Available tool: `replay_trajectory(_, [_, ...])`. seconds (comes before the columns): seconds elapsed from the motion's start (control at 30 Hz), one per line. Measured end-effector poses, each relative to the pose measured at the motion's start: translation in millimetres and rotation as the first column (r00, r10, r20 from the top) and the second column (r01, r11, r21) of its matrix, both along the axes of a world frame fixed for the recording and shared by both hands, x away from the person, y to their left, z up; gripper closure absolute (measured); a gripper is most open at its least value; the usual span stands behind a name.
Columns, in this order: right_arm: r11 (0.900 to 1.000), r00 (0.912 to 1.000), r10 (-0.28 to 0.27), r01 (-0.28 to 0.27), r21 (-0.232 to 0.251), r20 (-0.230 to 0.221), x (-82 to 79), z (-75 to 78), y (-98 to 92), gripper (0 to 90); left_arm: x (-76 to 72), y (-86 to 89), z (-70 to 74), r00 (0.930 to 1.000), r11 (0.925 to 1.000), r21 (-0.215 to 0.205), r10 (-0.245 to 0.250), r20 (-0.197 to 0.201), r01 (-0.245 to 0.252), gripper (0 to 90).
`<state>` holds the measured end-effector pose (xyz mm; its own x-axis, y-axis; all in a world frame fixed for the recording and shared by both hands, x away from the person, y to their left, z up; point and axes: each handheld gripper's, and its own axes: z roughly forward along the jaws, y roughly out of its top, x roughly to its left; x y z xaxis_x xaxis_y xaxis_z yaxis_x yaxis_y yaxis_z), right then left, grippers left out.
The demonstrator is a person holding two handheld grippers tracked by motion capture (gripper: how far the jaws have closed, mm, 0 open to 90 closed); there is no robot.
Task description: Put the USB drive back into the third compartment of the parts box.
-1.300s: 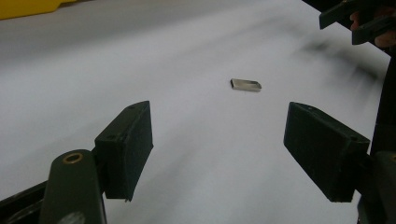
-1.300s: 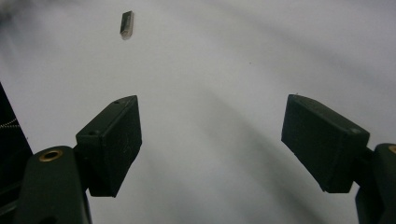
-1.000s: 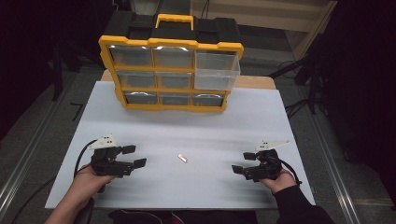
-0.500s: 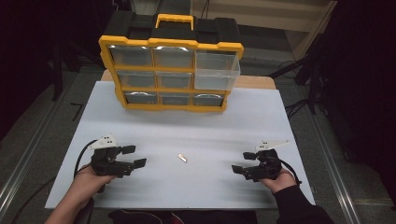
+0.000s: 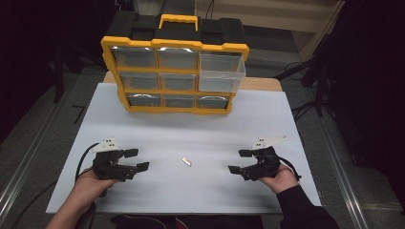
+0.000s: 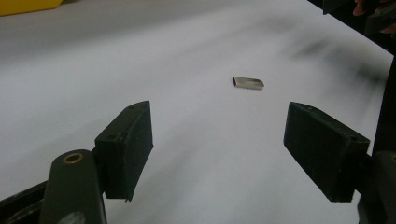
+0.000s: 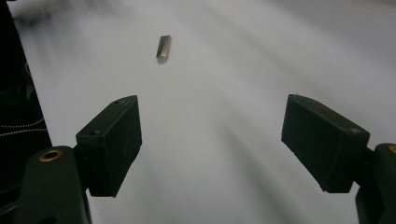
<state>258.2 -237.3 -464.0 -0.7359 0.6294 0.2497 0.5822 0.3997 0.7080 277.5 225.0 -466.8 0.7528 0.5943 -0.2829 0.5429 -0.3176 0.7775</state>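
Nearest the person, the left claw (image 5: 136, 160) rests low on the white table (image 5: 286, 119), its jaws spread wide with nothing between them. The right claw (image 5: 240, 161) sits at the opposite side at about the same depth, also spread wide and empty. Both point inward, toward each other.

Between them lies the small metal piece (image 5: 186, 161), flat on the bare sheet, touching neither claw. From the high view it sits roughly midway, perhaps slightly nearer the left claw, though the difference is too slight to settle which hand is better placed. Its long axis runs slantwise across the table, from up-left to down-right in the high view.

In the left gripper view the metal piece (image 6: 248, 82) lies ahead and a little right of the middle of the gap, its length running almost crosswise to the line of reach, so the jaws as they stand would close on its ends, not its sides. In the right gripper view the piece (image 7: 163, 48) lies ahead and left of centre, and its length points nearly along the line of reach, which looks the easier approach for gripping across its narrow sides.

Farthest off, the yellow organiser (image 5: 175, 71) stands upright at the table's back edge, with one clear drawer (image 5: 221, 72) at its upper right pulled forward. No brand, label or writing is legible anywhere.
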Motion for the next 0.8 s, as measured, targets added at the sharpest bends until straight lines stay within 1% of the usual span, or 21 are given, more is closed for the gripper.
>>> replay_trajectory(0.1, [1.000, 0.9997, 0.023, -0.023, -0.012, -0.012, 6.3, 1.4, 9.3, 18.0, -0.1, 0.0, 0.2, 1.0000, 1.0000, 0.001, -0.002, 0.001, 0.002, 25.2])
replay_trajectory(0.13, [1.000, 0.9997, 0.023, -0.023, -0.012, -0.012, 6.3, 1.4, 9.3, 18.0, -0.1, 0.0, 0.1, 1.0000, 1.0000, 0.000, -0.002, 0.001, 0.002, 25.2])
replay_trajectory(0.17, [0.999, 0.9992, 0.034, -0.034, -0.017, -0.021, 10.1, 2.2, 14.2, 18.0, -0.2, 0.0, 0.1, 1.0000, 1.0000, 0.000, -0.002, -0.001, 0.002, 25.2])
replay_trajectory(0.2, [0.999, 0.9992, 0.034, -0.034, -0.017, -0.021, 10.1, 2.2, 14.2, 18.0, -0.2, 0.0, 0.1, 1.0000, 1.0000, 0.001, -0.002, -0.001, 0.002, 25.2])
replay_trajectory(0.27, [0.998, 0.9984, 0.052, -0.053, -0.024, -0.022, 15.2, 3.4, 19.4, 18.0, -0.2, 0.0, 0.0, 1.0000, 1.0000, 0.001, -0.005, -0.002, 0.005, 25.2])
replay_trajectory(0.33, [0.998, 0.9985, 0.051, -0.051, -0.025, -0.021, 16.9, 3.8, 21.6, 18.0, -0.4, 0.0, 0.0, 1.0000, 1.0000, 0.001, -0.004, -0.002, 0.004, 25.2])
replay_trajectory(0.43, [0.998, 0.9981, 0.059, -0.059, -0.026, -0.020, 24.6, 6.5, 29.6, 18.0, -0.3, 0.0, -0.1, 1.0000, 1.0000, 0.000, -0.006, -0.004, 0.006, 25.2])
replay_trajectory(0.63, [0.997, 0.9975, 0.068, -0.068, -0.023, -0.018, 31.5, 9.1, 39.0, 18.0, -0.4, -0.5, -0.7, 0.9999, 1.0000, 0.001, -0.010, -0.007, 0.010, 25.2])
replay_trajectory(0.67, [0.997, 0.9973, 0.072, -0.072, -0.029, -0.017, 33.9, 9.3, 43.6, 18.1, -0.3, -0.3, -0.6, 0.9999, 0.9999, 0.002, -0.010, -0.004, 0.010, 25.2])
replay_trajectory(0.73, [0.997, 0.9971, 0.074, -0.075, -0.030, -0.018, 34.6, 9.4, 45.1, 18.1, -0.3, -0.1, -0.6, 1.0000, 1.0000, 0.003, -0.008, -0.003, 0.008, 25.2])
replay_trajectory(0.8, [0.996, 0.9964, 0.082, -0.083, -0.039, -0.023, 37.2, 9.8, 50.9, 18.2, -0.4, -0.1, -0.5, 1.0000, 1.0000, 0.003, -0.009, -0.004, 0.009, 25.2])
